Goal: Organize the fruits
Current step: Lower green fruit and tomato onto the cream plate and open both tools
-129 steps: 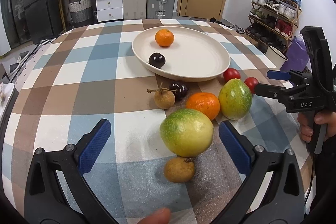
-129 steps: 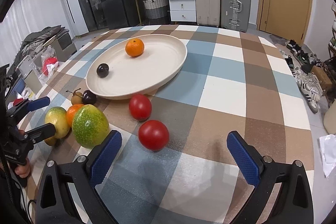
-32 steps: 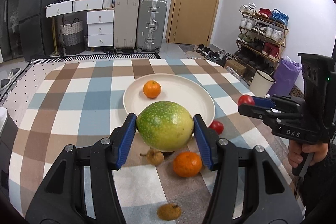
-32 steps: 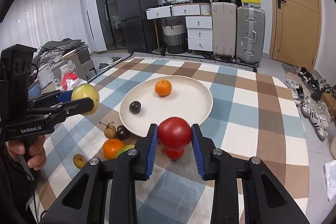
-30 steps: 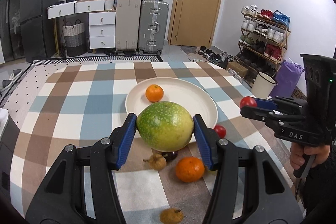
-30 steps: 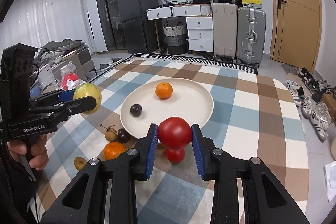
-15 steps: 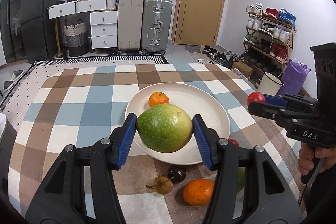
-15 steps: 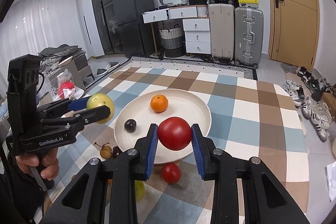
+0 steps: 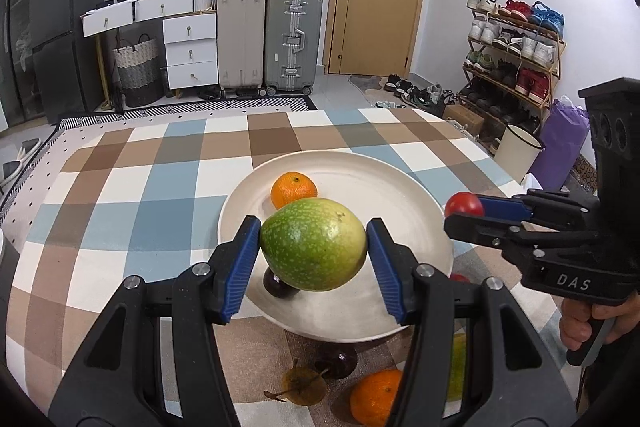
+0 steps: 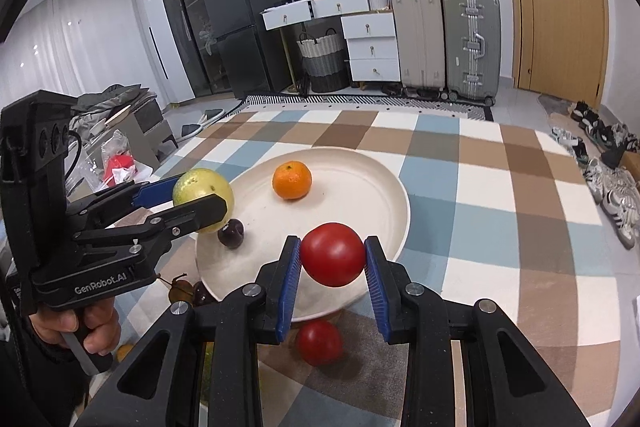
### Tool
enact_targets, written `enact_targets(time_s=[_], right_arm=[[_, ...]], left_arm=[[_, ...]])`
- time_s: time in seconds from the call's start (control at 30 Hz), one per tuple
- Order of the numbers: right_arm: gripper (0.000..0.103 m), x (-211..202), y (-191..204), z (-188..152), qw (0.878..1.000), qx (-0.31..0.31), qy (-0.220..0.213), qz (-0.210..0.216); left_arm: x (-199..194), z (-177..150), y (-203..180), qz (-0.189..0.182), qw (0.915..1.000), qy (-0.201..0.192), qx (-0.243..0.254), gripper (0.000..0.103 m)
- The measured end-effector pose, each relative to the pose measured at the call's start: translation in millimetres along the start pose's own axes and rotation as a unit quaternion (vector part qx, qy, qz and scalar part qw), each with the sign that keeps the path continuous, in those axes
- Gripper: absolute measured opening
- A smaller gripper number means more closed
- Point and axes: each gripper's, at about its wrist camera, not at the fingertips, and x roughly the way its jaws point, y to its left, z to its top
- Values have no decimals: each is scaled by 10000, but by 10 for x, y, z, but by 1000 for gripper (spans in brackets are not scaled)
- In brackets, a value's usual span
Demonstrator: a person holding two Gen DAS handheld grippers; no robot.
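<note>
Left side: left gripper [image 9: 314, 259] was closed on a green-yellow speckled fruit [image 9: 314, 245], both blue pads [image 9: 244, 259] pressed against its sides. Jaws stood partly apart, as wide as the fruit. The fruit hung over the near-left part of the cream plate [image 9: 400, 187], clear of the plate surface. In the right wrist view the same gripper [image 10: 200, 203] appeared at the plate's left edge, a hand [image 10: 76, 327] on its handle.

On the plate: an orange mandarin [image 9: 294, 191] toward the far side; a dark plum [image 9: 276, 285] near the left edge, partly hidden beneath the held fruit in the left wrist view.

On the checked tablecloth [image 9: 120, 195] in front of the plate, left to right: a brown stemmed fruit [image 9: 302, 385], a second dark plum [image 9: 336, 367] touching it, a second mandarin [image 9: 374, 403], then a green fruit [image 9: 456, 367] mostly hidden behind the gripper finger.

Right side: right gripper [image 10: 332, 267] was closed on a red tomato [image 10: 332, 254], jaws narrow, pads tight on both sides. The tomato hung above the plate's near-right rim. A second tomato [image 10: 319, 342] lay on the cloth just outside the rim, directly below in that view. In the left wrist view, the right gripper [image 9: 464, 215] showed at the plate's right edge.
</note>
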Motion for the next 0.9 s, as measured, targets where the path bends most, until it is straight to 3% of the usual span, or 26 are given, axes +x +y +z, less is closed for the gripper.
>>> enact_targets(time_s=[0.4,0.6,0.63,0.73,0.9], right_arm=[[33,234,7,-25,9997,39,219,-73],[54,143,39,-27,9998,-64,44,-199],[64,119,34,-32,9997,-58,10,-239],[86,54,2,-61,9996,7,-91,-250],[101,-20,-16,-98,9992,-65,-111,-385]], left_arm=[[92,-23,-8,-107,9999,99,53,52],[16,-9,0,-75,10000,25,11,52],[-8,-1,3,-110,9999,14,9,53],[-86,12,20,-148,9999,-35,-19,68],[-248,-10,92,-145,9997,-102,-151,84]])
